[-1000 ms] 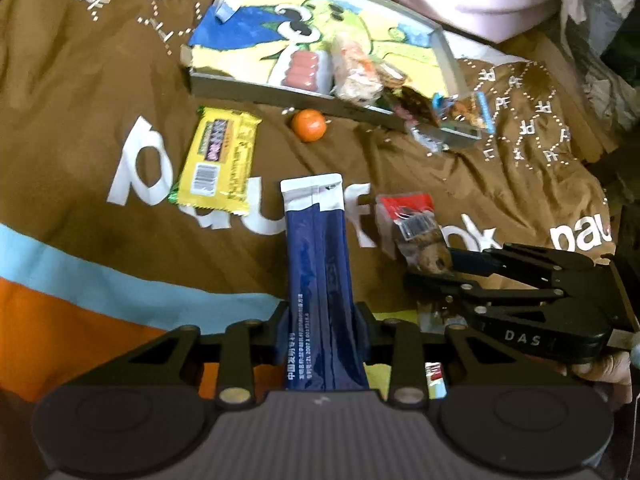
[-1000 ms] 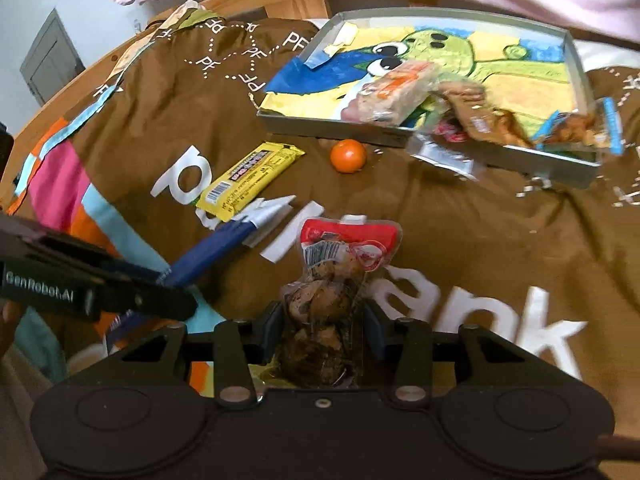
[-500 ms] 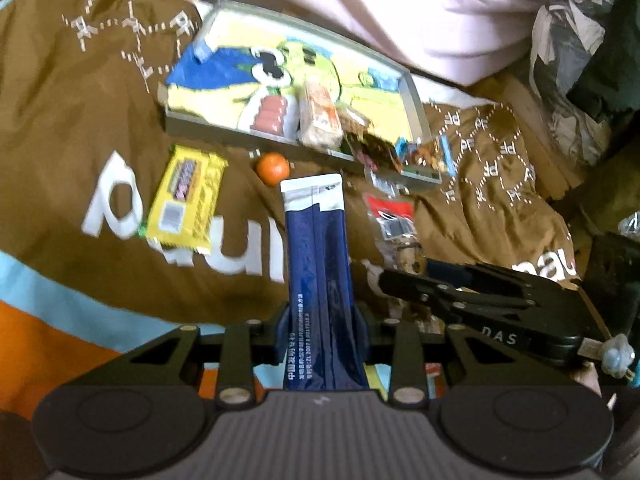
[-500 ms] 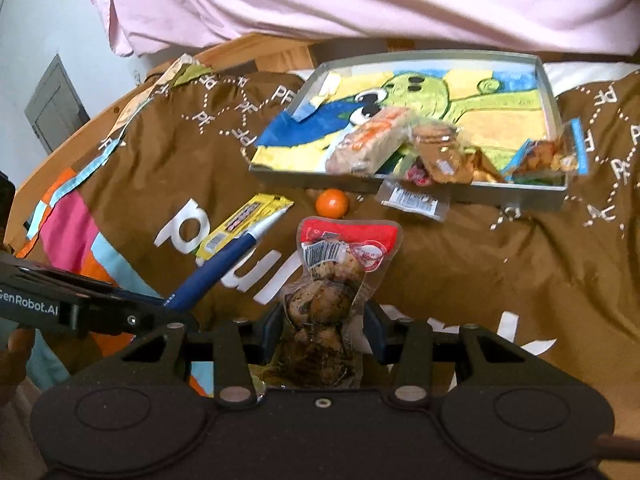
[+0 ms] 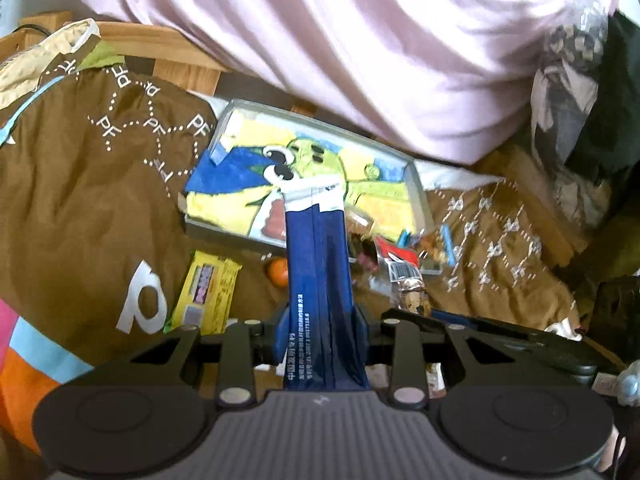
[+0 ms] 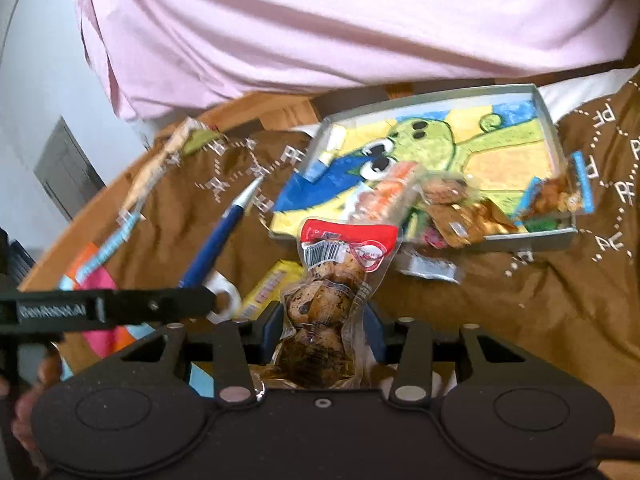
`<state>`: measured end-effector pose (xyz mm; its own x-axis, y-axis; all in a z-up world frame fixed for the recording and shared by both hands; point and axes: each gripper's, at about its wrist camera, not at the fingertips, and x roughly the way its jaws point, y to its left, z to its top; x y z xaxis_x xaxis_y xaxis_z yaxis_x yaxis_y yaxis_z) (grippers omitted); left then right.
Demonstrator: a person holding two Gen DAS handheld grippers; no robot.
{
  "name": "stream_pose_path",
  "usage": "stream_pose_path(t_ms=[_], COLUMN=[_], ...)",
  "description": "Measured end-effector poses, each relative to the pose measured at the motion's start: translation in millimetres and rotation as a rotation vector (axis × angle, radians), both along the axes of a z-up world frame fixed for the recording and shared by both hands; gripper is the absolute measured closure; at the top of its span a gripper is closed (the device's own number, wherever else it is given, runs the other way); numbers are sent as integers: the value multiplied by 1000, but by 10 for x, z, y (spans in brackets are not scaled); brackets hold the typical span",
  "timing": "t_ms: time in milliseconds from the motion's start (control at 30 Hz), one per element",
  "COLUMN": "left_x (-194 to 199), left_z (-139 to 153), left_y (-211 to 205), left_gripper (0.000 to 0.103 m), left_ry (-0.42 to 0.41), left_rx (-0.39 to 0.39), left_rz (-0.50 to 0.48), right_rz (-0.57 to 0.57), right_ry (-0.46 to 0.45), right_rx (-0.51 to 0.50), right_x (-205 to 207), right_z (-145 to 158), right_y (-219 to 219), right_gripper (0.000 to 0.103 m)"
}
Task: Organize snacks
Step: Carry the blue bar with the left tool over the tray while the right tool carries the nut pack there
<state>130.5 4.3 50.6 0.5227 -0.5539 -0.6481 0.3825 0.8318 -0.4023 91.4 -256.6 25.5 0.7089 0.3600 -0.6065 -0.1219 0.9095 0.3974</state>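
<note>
While both packets are being carried at once, the main thing to get right is probably the order of release. The left tongs (image 5: 320,332) are clamped on a long blue sachet (image 5: 318,280), which sticks out forward with its white end over the near edge of the tray (image 5: 418,184). The right tongs (image 6: 324,334) are clamped on a clear vacuum pack of dark round snacks (image 6: 332,280) with a red header, and that pack is held up in front of the tray's near wall.

The tray, with its cartoon lining, is set on a brown printed cloth (image 5: 80,208), and several wrapped snacks are already piled in its right-hand part; the left and far parts look freer. So the sachet would best be laid flat in the open stretch, lengthwise, rather than dropped on the pile.

A yellow bar (image 5: 206,292) and a small orange fruit (image 5: 278,272) are left on the cloth just in front of the tray, so they shouldn't be knocked on the way over. Both packets are floppy and gripped by one end, so a low, slow set-down is advised before anything is let go. Clearance between the two tools should be watched too, since they're close together.
</note>
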Motion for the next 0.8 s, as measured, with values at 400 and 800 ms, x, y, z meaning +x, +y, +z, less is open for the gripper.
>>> stream_pose_path(t_ms=[400, 800], left_x=[630, 1588], left_z=[67, -473], left_y=[-45, -465], left_gripper=[67, 66], left_ry=[32, 26], left_rx=[-198, -250], left_rz=[37, 71], right_rz=[-24, -220], right_ry=[-86, -61], right_rx=[-91, 40], right_x=[403, 1267], right_z=[238, -284], right_y=[-125, -758], right_gripper=[57, 57])
